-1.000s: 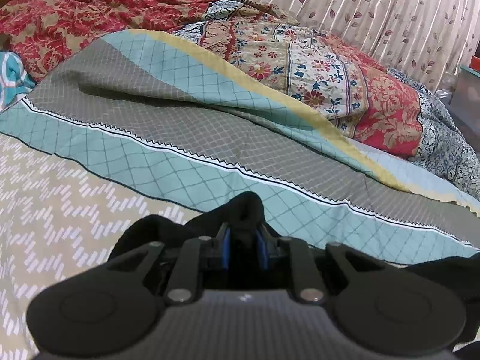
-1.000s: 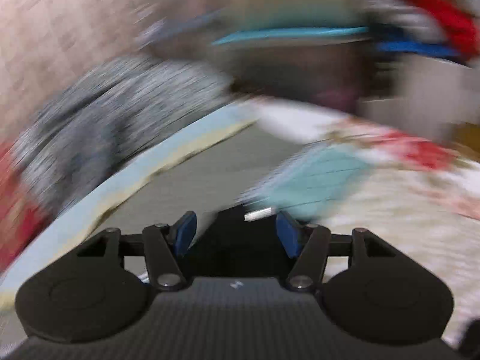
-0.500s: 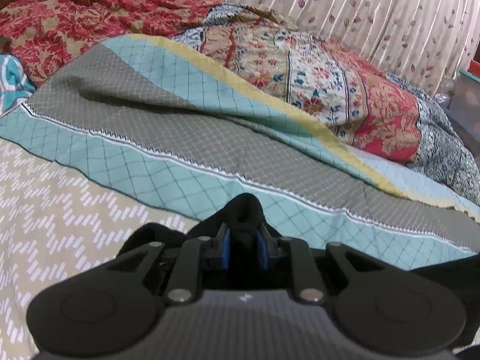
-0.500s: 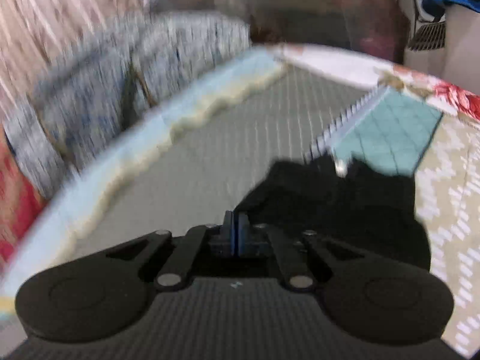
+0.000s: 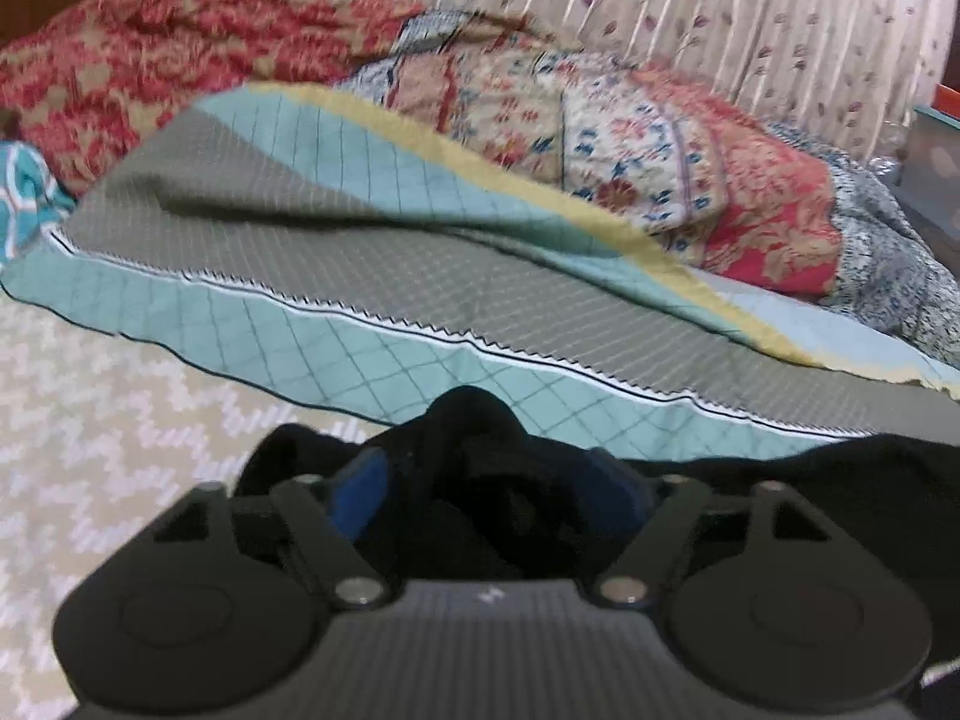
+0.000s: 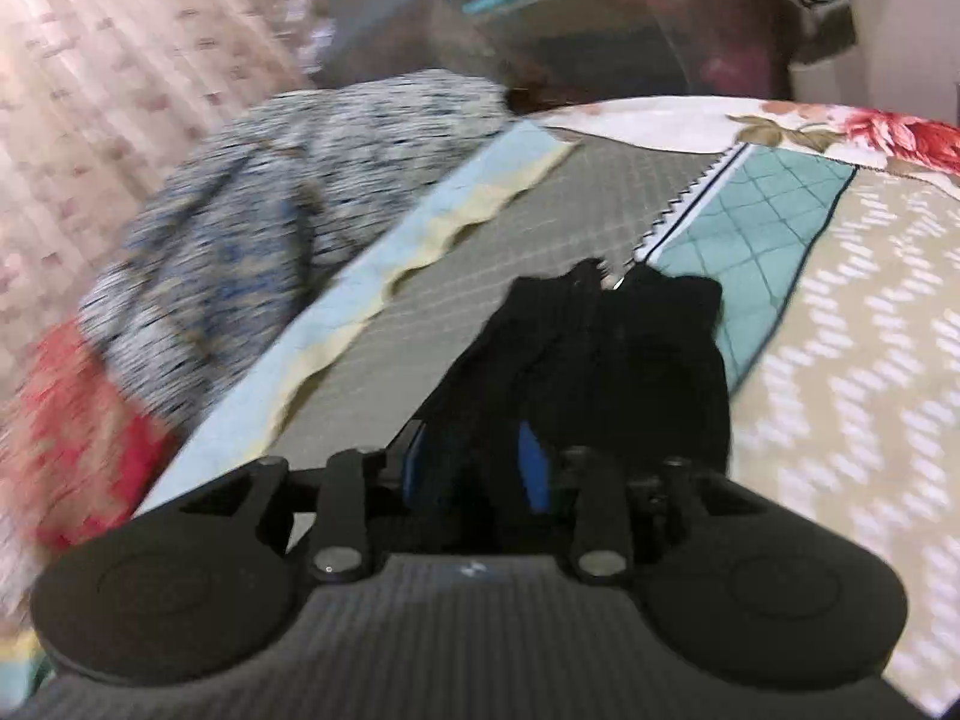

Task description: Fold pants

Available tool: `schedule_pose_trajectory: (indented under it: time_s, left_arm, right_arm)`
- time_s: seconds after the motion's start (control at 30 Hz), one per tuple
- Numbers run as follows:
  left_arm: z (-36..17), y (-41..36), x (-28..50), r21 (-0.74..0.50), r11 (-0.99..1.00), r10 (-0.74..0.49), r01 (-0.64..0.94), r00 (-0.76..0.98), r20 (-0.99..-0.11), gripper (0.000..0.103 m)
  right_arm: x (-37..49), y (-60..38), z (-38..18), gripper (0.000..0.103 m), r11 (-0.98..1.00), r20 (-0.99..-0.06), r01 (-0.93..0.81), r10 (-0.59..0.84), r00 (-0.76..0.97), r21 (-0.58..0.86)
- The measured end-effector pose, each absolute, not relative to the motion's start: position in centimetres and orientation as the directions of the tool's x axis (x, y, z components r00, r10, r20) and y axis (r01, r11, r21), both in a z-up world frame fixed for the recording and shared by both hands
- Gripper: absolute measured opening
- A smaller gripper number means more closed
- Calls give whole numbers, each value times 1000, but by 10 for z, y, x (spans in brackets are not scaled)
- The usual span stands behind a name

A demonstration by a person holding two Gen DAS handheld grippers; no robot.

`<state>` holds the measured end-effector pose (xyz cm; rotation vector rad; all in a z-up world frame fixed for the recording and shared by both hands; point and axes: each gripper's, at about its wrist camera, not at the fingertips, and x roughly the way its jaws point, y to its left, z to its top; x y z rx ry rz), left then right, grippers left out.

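Observation:
The black pants (image 5: 840,480) lie bunched on the bed. In the left wrist view a fold of them (image 5: 474,420) rises between the blue pads of my left gripper (image 5: 486,480), whose jaws stand apart, open. In the right wrist view the pants (image 6: 606,354) stretch ahead as a crumpled dark strip. My right gripper (image 6: 474,468) has its blue pads a little apart with black cloth between them; it looks open around the cloth.
The bed has a beige chevron sheet (image 5: 108,396) and a teal and grey quilt (image 5: 372,276). Red and floral blankets (image 5: 630,138) are heaped behind, before a curtain (image 5: 720,12). A plastic bin (image 6: 630,18) stands beyond the bed's end.
My left gripper, shut on the pants fold before, has opened. My right gripper shut on the pants half a second ago and now its pads stand slightly apart.

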<state>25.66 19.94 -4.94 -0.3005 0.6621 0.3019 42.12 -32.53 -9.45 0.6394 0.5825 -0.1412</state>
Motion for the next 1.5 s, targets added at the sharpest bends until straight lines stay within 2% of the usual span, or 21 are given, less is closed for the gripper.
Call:
schedule_pose_trajectory:
  time_s: [0.13,0.27,0.57,0.8,1.03,1.1,1.13,1.27,1.5]
  left_arm:
    - [-29,189,220,-185,920,172,-346,779,-603,79]
    - [-19,176,182,-195,925,158,-327,796,-584,80]
    - [-22,125,109,-222,951,15,-216,747,-664,80]
    - [-18,106,71,-231,958,-34,-171,730,-683,81]
    - [5,108,46,-173,968,27,-181,761,-648,82]
    - [7,113,41,-179,965,34,-189,773,-633,92]
    - [8,116,41,-189,963,32,-194,775,-631,93]
    - [9,122,41,-179,967,29,-182,774,-632,93]
    - [0,119,42,-177,967,22,-181,755,-656,93]
  right_arm:
    - [340,-312,-86,37,809,-532,209,147,834,550]
    - [265,-302,-85,37,821,-560,175,199,804,543]
    - [156,-286,-86,37,869,-606,124,225,763,479]
    - [131,-260,-92,37,855,-604,62,310,735,514]
    - [139,-230,-91,37,876,-610,-8,343,714,483]
    - [149,-222,-87,37,869,-610,-17,361,705,494]
    - [152,-219,-83,37,866,-596,-29,368,714,500]
    - [155,-204,-68,37,873,-546,-80,370,751,482]
    - [143,-202,-78,37,871,-558,-82,379,738,483]
